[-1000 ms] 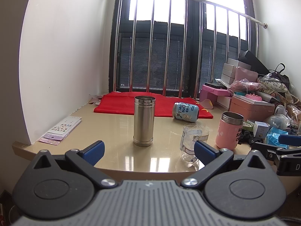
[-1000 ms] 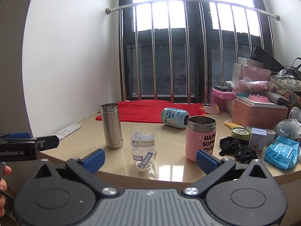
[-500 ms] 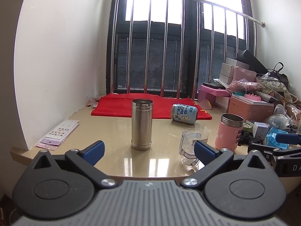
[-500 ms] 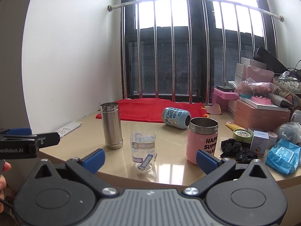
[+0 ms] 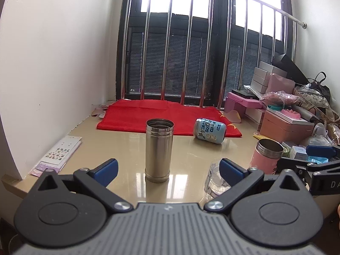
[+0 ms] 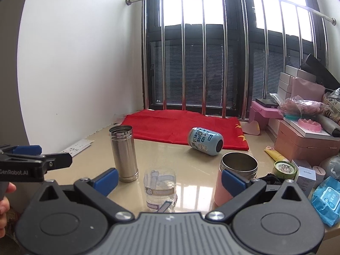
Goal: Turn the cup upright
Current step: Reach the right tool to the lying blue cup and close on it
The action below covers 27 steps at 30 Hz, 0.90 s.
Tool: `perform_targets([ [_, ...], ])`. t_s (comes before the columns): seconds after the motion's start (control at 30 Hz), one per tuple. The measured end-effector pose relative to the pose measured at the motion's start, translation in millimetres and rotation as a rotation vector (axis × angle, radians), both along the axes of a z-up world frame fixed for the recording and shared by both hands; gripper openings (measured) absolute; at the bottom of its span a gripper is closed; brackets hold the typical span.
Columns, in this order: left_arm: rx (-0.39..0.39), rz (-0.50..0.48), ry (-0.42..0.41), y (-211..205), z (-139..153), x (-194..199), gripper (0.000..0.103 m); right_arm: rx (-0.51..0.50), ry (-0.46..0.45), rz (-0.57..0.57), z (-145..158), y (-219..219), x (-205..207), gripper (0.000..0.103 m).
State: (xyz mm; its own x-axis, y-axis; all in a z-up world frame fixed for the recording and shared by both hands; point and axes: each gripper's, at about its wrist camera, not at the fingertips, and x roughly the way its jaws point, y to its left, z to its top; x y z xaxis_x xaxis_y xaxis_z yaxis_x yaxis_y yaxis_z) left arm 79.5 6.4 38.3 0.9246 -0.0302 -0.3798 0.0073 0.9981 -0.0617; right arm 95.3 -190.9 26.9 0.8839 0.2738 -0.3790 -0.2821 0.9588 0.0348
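Left wrist view: the left gripper (image 5: 167,167) has its blue fingers (image 5: 106,169) spread wide and empty, framing the upright steel flask (image 5: 159,149) at frame centre. Right wrist view: the right gripper (image 6: 169,178) is likewise spread and empty, with the clear glass (image 6: 160,188) between its fingers and the pink tumbler (image 6: 235,176) just behind the right one. Compared with one second earlier, both views have moved forward and tilted downward: the flask, glass and tumbler sit larger and lower, and the tumbler's interior now shows. The task's blue cup (image 6: 205,141) (image 5: 210,130) has not moved; it lies on its side above centre, at the near edge of the red cloth (image 6: 180,125) on the table (image 6: 191,161), apart from both grippers. The approach has probably begun; no grasp exists yet, and the three standing vessels lie between fingers and cup.
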Motion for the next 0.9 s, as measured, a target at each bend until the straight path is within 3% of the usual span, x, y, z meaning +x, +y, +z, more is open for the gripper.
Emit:
perform_targets([
  [0.27, 0.007, -0.020, 0.047, 2, 36, 57, 0.103, -0.014, 0.104, 0.040, 31, -1, 78, 0.103],
  [0.53, 0.040, -0.076, 0.140, -10, 63, 133, 0.103, -0.143, 0.241, 0.077, 49, 9, 188, 0.103],
  [0.9, -0.018, -0.147, 0.421, -10, 95, 258, 0.103, -0.284, 0.538, 0.181, 54, 48, 361, 0.103],
])
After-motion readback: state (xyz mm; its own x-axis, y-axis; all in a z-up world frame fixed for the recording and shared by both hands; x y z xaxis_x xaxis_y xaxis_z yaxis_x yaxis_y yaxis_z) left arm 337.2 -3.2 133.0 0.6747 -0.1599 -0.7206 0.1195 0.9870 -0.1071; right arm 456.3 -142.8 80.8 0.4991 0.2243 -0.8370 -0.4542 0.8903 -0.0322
